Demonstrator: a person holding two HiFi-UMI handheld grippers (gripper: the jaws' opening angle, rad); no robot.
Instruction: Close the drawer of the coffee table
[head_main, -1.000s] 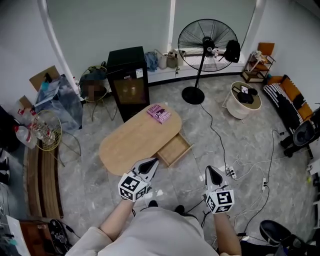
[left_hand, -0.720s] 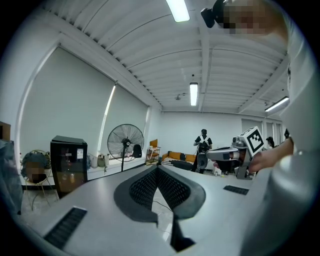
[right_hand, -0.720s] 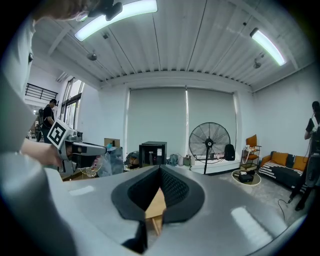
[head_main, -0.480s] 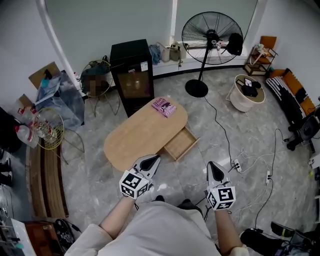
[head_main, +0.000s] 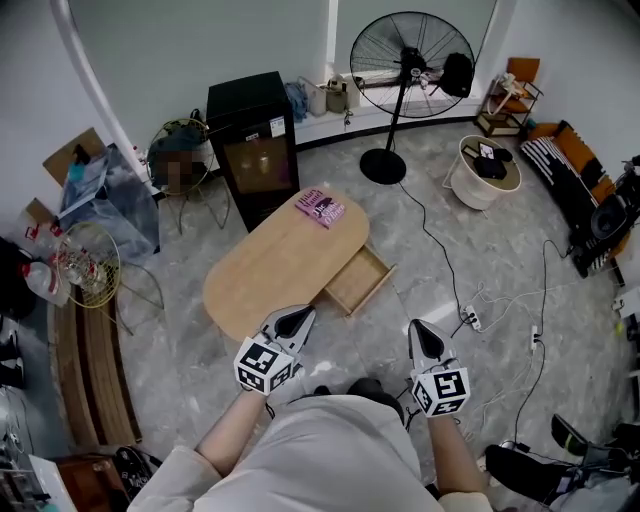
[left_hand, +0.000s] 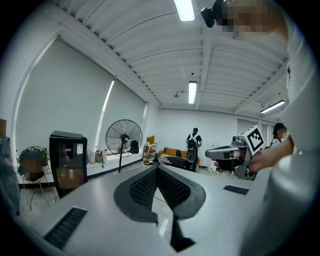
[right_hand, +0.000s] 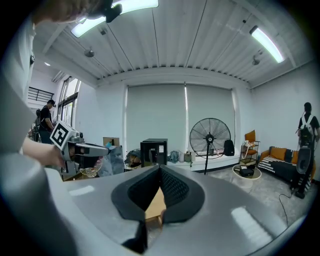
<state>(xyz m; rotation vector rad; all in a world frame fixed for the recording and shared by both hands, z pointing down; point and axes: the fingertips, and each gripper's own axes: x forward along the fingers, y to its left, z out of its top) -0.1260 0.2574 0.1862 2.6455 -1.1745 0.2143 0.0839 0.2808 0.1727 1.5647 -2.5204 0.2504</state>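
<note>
The oval wooden coffee table stands on the grey floor with a pink book at its far end. Its drawer is pulled out on the right side and looks empty. My left gripper is shut and empty, and hovers over the floor just off the table's near edge. My right gripper is also shut and empty, to the right and nearer than the drawer. In the right gripper view, wood shows through the gap below the shut right gripper. The left gripper points past the table toward the room.
A black cabinet and a standing fan stand behind the table. Cables and a power strip lie on the floor to the right. A white round tub, a wire basket and a wooden bench sit around.
Both grippers have drifted a little across the floor near the table, still shut. The drawer stands open as before.
</note>
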